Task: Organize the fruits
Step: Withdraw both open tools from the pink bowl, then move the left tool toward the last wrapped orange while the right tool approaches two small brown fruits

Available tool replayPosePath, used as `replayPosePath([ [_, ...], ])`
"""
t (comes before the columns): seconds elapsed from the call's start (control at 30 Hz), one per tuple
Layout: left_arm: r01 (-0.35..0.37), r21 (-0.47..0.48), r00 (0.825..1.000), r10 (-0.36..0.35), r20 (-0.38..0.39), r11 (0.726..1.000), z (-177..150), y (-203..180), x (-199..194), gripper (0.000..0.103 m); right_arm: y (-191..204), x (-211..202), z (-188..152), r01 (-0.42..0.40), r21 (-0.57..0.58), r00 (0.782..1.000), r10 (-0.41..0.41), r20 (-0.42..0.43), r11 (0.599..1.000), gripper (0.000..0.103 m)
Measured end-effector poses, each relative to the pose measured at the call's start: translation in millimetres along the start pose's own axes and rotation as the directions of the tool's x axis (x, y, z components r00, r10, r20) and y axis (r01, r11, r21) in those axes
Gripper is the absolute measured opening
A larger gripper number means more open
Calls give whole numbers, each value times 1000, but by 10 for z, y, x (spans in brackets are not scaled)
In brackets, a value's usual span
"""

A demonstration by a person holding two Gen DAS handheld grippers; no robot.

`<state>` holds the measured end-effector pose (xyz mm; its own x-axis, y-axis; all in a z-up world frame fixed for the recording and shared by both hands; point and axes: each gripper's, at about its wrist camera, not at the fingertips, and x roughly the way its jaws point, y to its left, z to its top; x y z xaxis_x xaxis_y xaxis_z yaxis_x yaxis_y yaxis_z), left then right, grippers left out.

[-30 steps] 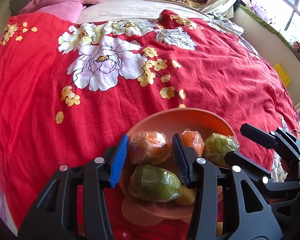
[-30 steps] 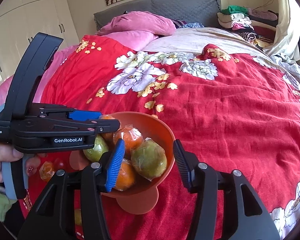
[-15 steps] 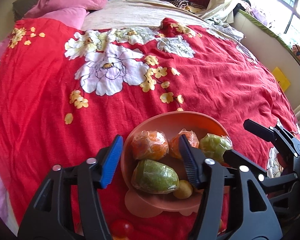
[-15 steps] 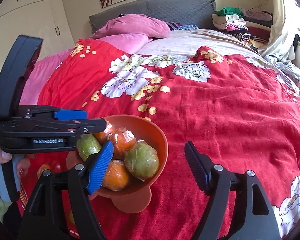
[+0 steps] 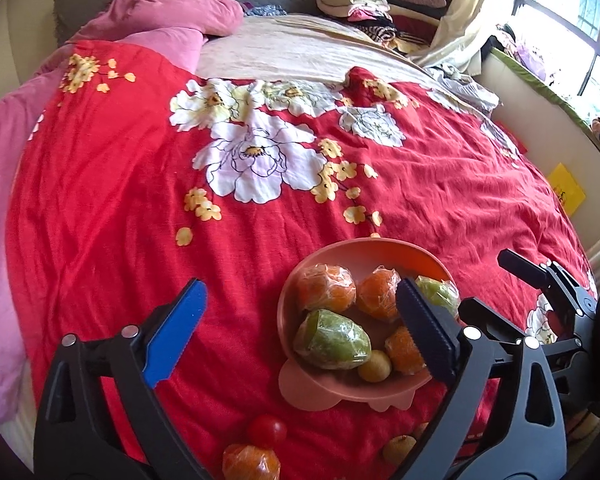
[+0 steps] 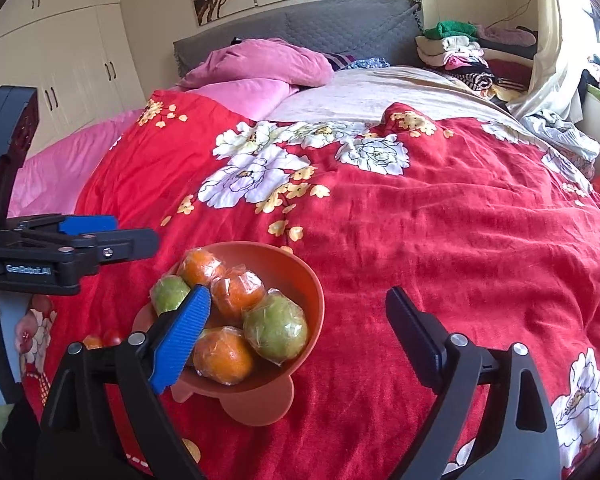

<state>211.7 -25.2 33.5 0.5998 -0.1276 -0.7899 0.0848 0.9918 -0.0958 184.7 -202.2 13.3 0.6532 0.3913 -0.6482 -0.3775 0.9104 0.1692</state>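
Orange bowl (image 5: 364,248) sits on the red floral bedspread (image 5: 100,200), near the bed's foot. Inside: two wrapped green fruits (image 5: 332,340), wrapped oranges (image 5: 326,288), one small yellow fruit (image 5: 375,366). Loose on the cover at the bowl's 7 o'clock: a cherry tomato (image 5: 267,431), a wrapped orange (image 5: 251,465); another small fruit (image 5: 399,449) at 5, possibly a second yellow one, half hidden.

My left tool (image 5: 300,332) hangs over the bowl's left rim, jaws opening wide, pads pressing nothing. My right tool (image 6: 298,334), bowl at its 9 o'clock, likewise opening, nothing gripped. Pink pillows (image 6: 260,68) lie at 12 by the headboard.
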Motion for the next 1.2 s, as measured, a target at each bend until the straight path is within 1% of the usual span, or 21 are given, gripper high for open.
replayPosePath([
  [0.03,1,-3,1000,-1,7,1000,-4,6,-32,93,0,-15,5,1,-1,1000,-1,5,1000,91],
  [0.2,0,-14,1000,0,25,1000,-38,38,-140,93,17,-112,35,7,-4,999,-7,31,1000,94],
  [0.57,2,-30,998,0,55,1000,-148,108,-380,93,121,-413,104,8,-28,996,-5,90,1000,95],
  [1.2,10,-47,996,-6,91,999,-326,210,-671,93,295,-711,-32,28,-57,996,-23,91,998,95],
])
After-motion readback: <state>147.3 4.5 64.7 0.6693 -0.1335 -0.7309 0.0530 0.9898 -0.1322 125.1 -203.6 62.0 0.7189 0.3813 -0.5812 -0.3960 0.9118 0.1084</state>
